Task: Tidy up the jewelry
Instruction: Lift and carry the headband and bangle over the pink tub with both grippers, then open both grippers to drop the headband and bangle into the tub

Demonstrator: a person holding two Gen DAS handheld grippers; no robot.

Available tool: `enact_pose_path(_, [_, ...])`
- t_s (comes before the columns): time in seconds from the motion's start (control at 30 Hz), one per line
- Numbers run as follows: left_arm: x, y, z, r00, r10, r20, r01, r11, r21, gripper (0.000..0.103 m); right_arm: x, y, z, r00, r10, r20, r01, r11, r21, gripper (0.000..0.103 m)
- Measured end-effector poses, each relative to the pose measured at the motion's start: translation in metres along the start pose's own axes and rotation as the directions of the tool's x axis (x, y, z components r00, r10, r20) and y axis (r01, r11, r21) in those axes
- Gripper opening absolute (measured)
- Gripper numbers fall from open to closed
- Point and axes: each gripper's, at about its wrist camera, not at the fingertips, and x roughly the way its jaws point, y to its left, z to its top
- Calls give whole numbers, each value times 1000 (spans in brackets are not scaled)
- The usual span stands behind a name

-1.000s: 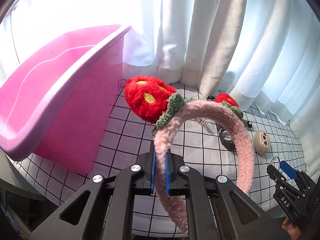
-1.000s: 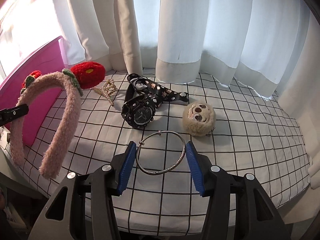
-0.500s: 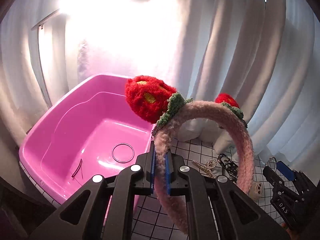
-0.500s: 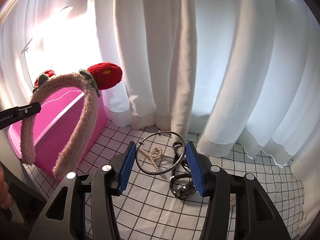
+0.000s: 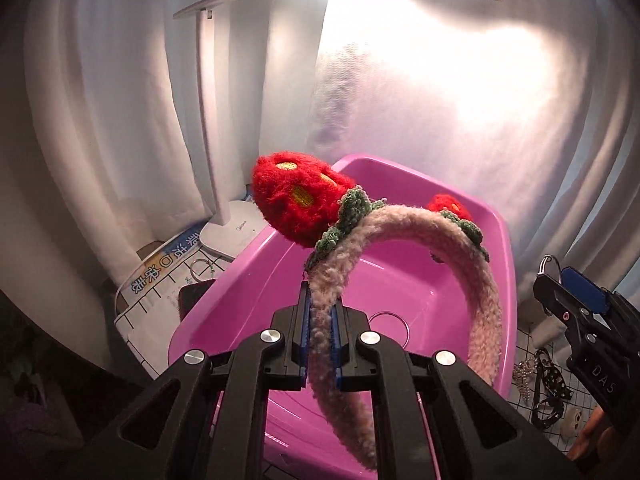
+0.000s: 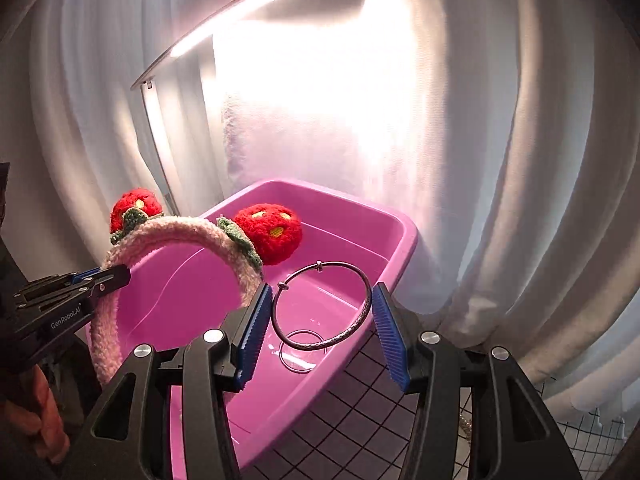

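Left wrist view: the left tool (image 5: 320,340) is clenched on one fuzzy pink leg of the headband (image 5: 404,232), whose red plush flowers are held over the glossy pink bin (image 5: 506,264). Only here are a watch and pearl piece (image 5: 536,376), partly cut off, glimpsed at lower right. In the right wrist view, the right tool (image 6: 322,320) is seen grasping a thin metal bangle (image 6: 320,306) between ribbed blue pads, above another ring (image 6: 298,350) lying in the bin.
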Motion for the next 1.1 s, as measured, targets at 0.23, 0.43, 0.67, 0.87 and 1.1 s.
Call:
enact_pose_path(0.23, [28,10,5,996,44,-81,-43,999,15,10,51,24,10,992,42,-115,-43,999,-4,50])
enact_pose_path(0.43, [47,3,4,989,46,-140,-39,998,48,17,83,24,9,975,39,-217,-40,999,-1,50])
enact_pose_path(0.67, [55,4,0,982,86,-169,-75,995,67,49,91,30,9,970,33,-242,-38,999,-17,62])
enact_pose_path(0.87, [48,1,4,985,115,-130,-105,991,85,80,90,28,9,970,36,-242,-42,999,-20,64])
enact_pose_path(1.1, [50,0,1,981,133,-144,-122,989,84,82,84,25,9,970,43,-237,-47,999,-9,64])
